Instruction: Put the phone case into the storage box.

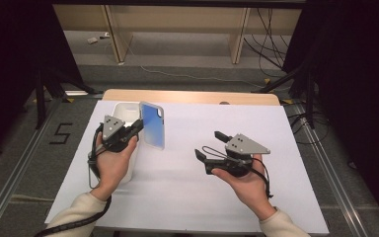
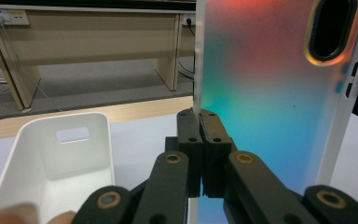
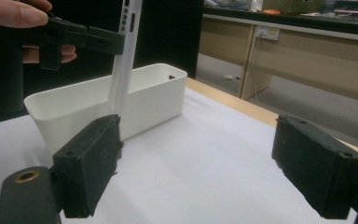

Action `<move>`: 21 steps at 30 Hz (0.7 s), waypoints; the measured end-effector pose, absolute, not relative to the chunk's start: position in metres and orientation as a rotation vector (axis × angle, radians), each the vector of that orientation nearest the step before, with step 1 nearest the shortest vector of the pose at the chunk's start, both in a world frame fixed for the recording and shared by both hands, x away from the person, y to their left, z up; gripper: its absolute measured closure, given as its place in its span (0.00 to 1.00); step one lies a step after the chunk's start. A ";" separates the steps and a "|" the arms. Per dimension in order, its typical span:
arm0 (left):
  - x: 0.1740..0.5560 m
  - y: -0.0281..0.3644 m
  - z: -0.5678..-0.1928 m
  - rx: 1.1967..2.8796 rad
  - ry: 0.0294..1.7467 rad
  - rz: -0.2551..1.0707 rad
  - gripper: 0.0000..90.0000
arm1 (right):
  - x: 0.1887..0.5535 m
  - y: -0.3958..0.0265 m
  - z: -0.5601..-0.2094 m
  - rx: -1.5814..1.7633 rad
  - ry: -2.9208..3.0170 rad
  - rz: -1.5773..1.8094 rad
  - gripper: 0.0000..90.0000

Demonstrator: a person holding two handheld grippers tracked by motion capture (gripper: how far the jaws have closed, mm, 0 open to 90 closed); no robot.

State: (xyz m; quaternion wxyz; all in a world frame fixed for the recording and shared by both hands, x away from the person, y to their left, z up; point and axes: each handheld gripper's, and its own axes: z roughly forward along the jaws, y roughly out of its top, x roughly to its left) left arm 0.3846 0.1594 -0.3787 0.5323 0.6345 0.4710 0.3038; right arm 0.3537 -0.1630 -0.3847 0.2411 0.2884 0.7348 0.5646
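The left gripper (image 1: 137, 124) is clamping a phone case's (image 1: 152, 124) edge upright beside a white bin (image 1: 123, 109); the right gripper (image 1: 209, 144) is hovering with jaws apart over bare counter (image 1: 187, 192).

White paper sheet (image 1: 187, 163), wooden benches (image 1: 177, 29), floor cables (image 1: 271, 44)

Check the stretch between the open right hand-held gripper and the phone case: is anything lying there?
Nothing: in the high view, bare white table sheet separates the right hand-held gripper from the phone case, which the left hand-held gripper holds.
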 end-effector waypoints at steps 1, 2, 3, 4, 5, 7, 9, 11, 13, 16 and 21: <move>0.385 0.160 -0.379 1.515 1.127 0.727 0.98 | 0.353 -0.165 -0.385 0.791 2.003 1.548 0.19; 0.385 0.161 -0.379 1.514 1.127 0.730 0.98 | 0.352 -0.168 -0.385 0.796 2.012 1.541 0.19; 0.385 0.161 -0.379 1.516 1.126 0.729 0.98 | 0.352 -0.169 -0.385 0.793 2.012 1.538 0.19; 0.386 0.161 -0.379 1.512 1.127 0.729 0.98 | 0.351 -0.172 -0.386 0.799 2.009 1.537 0.19; 0.386 0.162 -0.379 1.513 1.130 0.730 0.98 | 0.351 -0.174 -0.386 0.797 2.005 1.534 0.19; 0.386 0.163 -0.379 1.511 1.134 0.731 0.98 | 0.349 -0.177 -0.387 0.820 2.016 1.539 0.19; 0.386 0.164 -0.378 1.507 1.137 0.735 0.98 | 0.350 -0.181 -0.388 0.800 2.005 1.531 0.18; 0.386 0.165 -0.377 1.504 1.138 0.739 0.98 | 0.349 -0.185 -0.388 0.807 1.998 1.531 0.18; 0.387 0.167 -0.377 1.501 1.143 0.739 0.98 | 0.349 -0.188 -0.389 0.815 1.986 1.527 0.18; 0.387 0.170 -0.376 1.493 1.152 0.741 0.98 | 0.348 -0.193 -0.390 0.816 1.987 1.523 0.19; 0.388 0.177 -0.373 1.477 1.163 0.753 0.98 | 0.344 -0.200 -0.392 0.827 1.977 1.512 0.19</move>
